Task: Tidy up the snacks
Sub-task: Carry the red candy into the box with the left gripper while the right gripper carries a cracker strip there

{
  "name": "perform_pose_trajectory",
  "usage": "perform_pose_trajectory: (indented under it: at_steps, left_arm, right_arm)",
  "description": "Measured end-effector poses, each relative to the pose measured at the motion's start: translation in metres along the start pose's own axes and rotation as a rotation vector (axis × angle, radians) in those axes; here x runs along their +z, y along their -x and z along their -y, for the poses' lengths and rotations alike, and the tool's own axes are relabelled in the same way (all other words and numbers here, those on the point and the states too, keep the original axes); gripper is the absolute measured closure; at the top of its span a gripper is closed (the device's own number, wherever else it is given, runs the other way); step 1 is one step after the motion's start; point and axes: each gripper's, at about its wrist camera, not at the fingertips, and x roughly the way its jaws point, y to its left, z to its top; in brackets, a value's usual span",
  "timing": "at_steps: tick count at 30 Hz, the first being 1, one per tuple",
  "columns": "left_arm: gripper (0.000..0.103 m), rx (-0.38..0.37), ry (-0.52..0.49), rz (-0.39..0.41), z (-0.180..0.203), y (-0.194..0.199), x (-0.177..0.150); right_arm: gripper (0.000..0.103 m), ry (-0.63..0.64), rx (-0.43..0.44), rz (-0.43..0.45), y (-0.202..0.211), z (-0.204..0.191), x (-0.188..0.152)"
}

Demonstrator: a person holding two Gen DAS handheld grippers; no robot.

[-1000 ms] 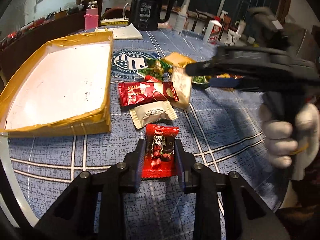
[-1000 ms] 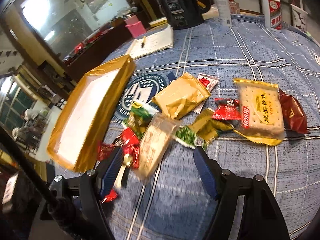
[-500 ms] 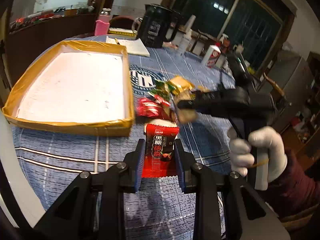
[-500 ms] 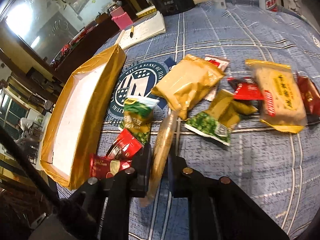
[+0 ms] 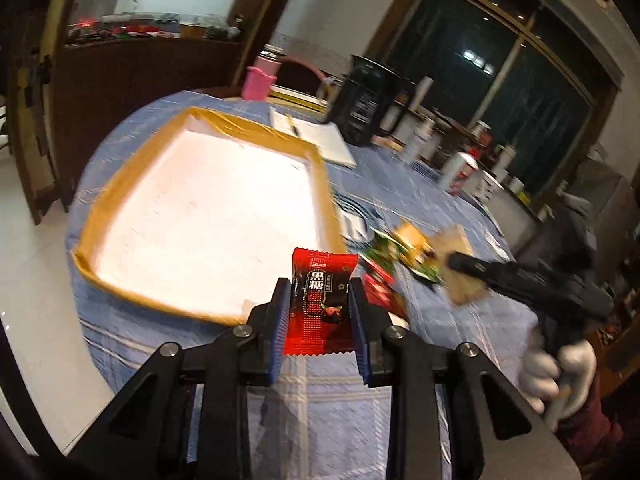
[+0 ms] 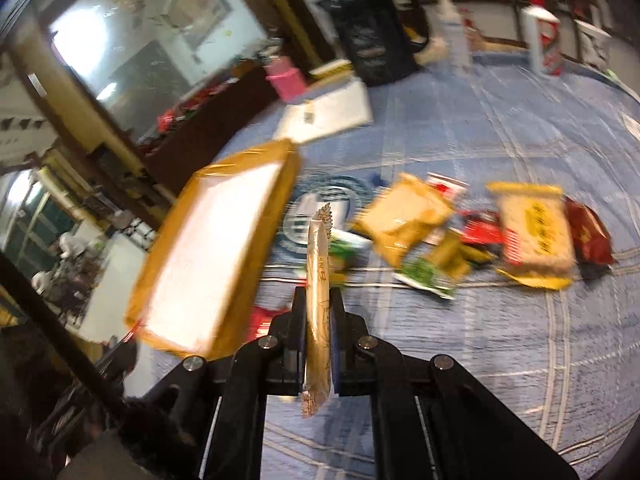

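Two grippers each clamp a snack above the blue tablecloth: the left gripper pinches a red candy packet, the right gripper a tan wafer packet. Just beyond lies a yellow-rimmed tray, then scattered snacks.

The table, under a blue checked cloth, carries a yellow-rimmed tray; right of the tray snack packets lie scattered, beyond it a black kettle.

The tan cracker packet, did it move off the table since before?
Yes. The right gripper has lifted the tan cracker packet off the blue tablecloth, toward the tray.
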Motion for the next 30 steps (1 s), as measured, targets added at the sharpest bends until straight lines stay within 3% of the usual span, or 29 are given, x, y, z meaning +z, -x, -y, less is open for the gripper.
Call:
perform_pose_trajectory:
  at_steps: [7,12,18,22,23,25,27,30]
  left_arm:
    - [0.073,0.052,0.095,-0.072,-0.046,-0.035,0.039]
    - [0.073,0.105,0.133,-0.128,-0.066,-0.061,0.047]
    - [0.07,0.085,0.162,-0.123,-0.076,-0.059,0.046]
    - [0.057,0.076,0.184,-0.126,-0.081,-0.055,0.045]
    - [0.055,0.072,0.193,-0.12,-0.081,-0.053,0.044]
    - [0.051,0.066,0.211,-0.109,-0.08,-0.05,0.044]
    - [0.045,0.058,0.226,-0.092,-0.077,-0.045,0.044]
    - [0.042,0.049,0.215,-0.074,-0.066,-0.039,0.044]
  right_arm:
    - [0.096,0.084,0.159,-0.09,-0.034,-0.065,0.003]
    - [0.096,0.108,0.186,-0.167,-0.076,-0.095,0.002]
    - [0.096,0.063,0.2,-0.251,-0.116,-0.094,-0.005]
    - [0.092,0.072,0.198,-0.255,-0.123,-0.098,-0.008]
    - [0.089,0.087,0.195,-0.241,-0.121,-0.1,-0.008]
    - [0.066,0.136,0.188,-0.212,-0.115,-0.106,-0.007]
    - [0.053,0.157,0.18,-0.165,-0.101,-0.106,-0.005]
    - [0.053,0.145,0.193,-0.136,-0.083,-0.095,-0.001]
